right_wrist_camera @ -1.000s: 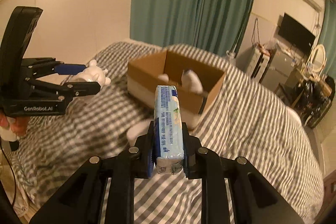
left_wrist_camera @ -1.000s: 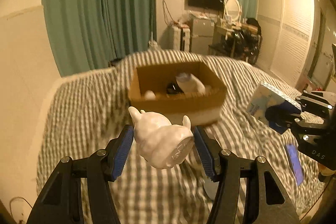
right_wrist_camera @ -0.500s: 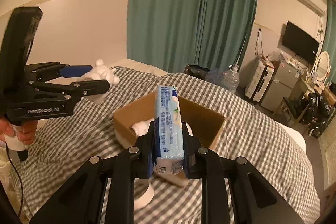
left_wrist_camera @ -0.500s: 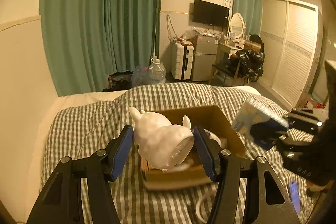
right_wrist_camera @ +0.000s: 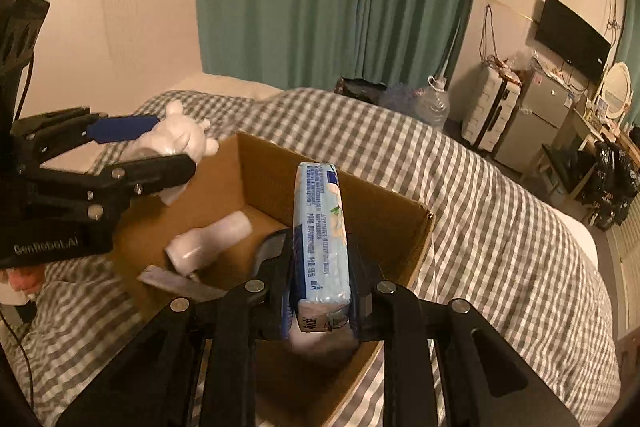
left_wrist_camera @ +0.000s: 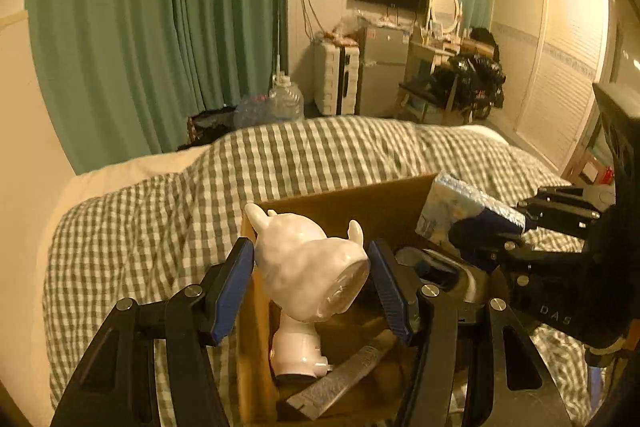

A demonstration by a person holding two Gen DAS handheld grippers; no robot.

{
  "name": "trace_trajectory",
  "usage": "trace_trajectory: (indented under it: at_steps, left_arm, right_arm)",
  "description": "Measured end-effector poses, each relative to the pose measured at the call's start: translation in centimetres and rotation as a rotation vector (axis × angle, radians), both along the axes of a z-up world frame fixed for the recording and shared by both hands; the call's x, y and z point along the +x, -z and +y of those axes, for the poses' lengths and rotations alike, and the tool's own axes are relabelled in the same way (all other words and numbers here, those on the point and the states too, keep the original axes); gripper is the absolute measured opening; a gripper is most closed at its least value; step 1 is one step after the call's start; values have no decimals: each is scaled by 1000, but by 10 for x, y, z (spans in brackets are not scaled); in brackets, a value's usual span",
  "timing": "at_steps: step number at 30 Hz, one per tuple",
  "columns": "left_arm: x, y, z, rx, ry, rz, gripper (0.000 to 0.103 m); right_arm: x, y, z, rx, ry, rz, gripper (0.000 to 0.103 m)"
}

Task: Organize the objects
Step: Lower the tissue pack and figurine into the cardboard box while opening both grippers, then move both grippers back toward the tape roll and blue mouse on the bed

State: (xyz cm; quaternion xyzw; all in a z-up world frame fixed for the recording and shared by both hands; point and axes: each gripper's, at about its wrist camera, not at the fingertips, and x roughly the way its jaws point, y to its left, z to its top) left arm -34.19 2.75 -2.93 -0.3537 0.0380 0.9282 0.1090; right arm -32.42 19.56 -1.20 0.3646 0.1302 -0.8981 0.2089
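My left gripper (left_wrist_camera: 312, 281) is shut on a white animal figurine (left_wrist_camera: 308, 267) and holds it over the left part of an open cardboard box (left_wrist_camera: 344, 207); the figurine also shows in the right wrist view (right_wrist_camera: 180, 139). My right gripper (right_wrist_camera: 320, 267) is shut on a light-blue tissue pack (right_wrist_camera: 320, 227), held upright over the box (right_wrist_camera: 400, 211). The pack also shows in the left wrist view (left_wrist_camera: 460, 211). Inside the box lie a white bottle (right_wrist_camera: 208, 241), a flat grey packet (right_wrist_camera: 176, 281) and a dark object (left_wrist_camera: 436, 267).
The box stands on a bed with a grey-and-white checked cover (right_wrist_camera: 480, 207). Green curtains (left_wrist_camera: 160, 27) hang behind. A suitcase, a small fridge and a dresser with a mirror (left_wrist_camera: 444, 11) stand at the far wall.
Both grippers have moved forward and now hang over the open box, each still holding its object. The box has come much closer in both views.
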Motion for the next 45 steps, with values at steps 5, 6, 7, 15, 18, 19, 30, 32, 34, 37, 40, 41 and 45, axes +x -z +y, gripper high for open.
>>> trace_trajectory:
  at_steps: [5, 6, 7, 15, 18, 19, 30, 32, 34, 37, 40, 41, 45]
  left_arm:
    - [-18, 19, 7, -11, 2, -29, 61]
    - [-19, 21, 7, -10, 4, -35, 61]
    - [-19, 25, 10, -11, 6, -39, 61]
    - [-20, 40, 20, -23, 25, -51, 61]
    - [-16, 42, 20, -28, 33, -48, 61]
    - [-15, 42, 20, -28, 33, -46, 61]
    - [5, 22, 9, -7, 20, -17, 83]
    - [13, 14, 5, 0, 16, -9, 87]
    - [24, 3, 0, 1, 9, 13, 90]
    - [41, -14, -3, -10, 4, 42, 94]
    - [60, -35, -4, -21, -11, 78, 99]
    - [66, -40, -6, -23, -15, 88, 100]
    - [95, -64, -14, -14, -36, 112, 101]
  right_arm:
    - [-18, 17, 2, 0, 8, -23, 20]
    - [-20, 19, 2, -1, 6, -27, 20]
    - [-23, 21, 1, -1, 5, -29, 20]
    - [-40, 28, 6, -21, 14, -42, 20]
    - [-38, 27, 8, -28, 17, -44, 20]
    - [-37, 27, 9, -27, 17, -42, 22]
    - [-24, 0, 18, -53, 63, 2, 63]
    - [-16, -10, 20, -55, 70, 22, 71]
    - [-7, -21, 22, -63, 74, 37, 73]
    - [10, -40, 24, -71, 80, 57, 84]
    - [29, -59, 27, -65, 85, 93, 88]
    - [36, -64, 26, -61, 86, 103, 89]
    - [65, -87, 30, -44, 75, 141, 91]
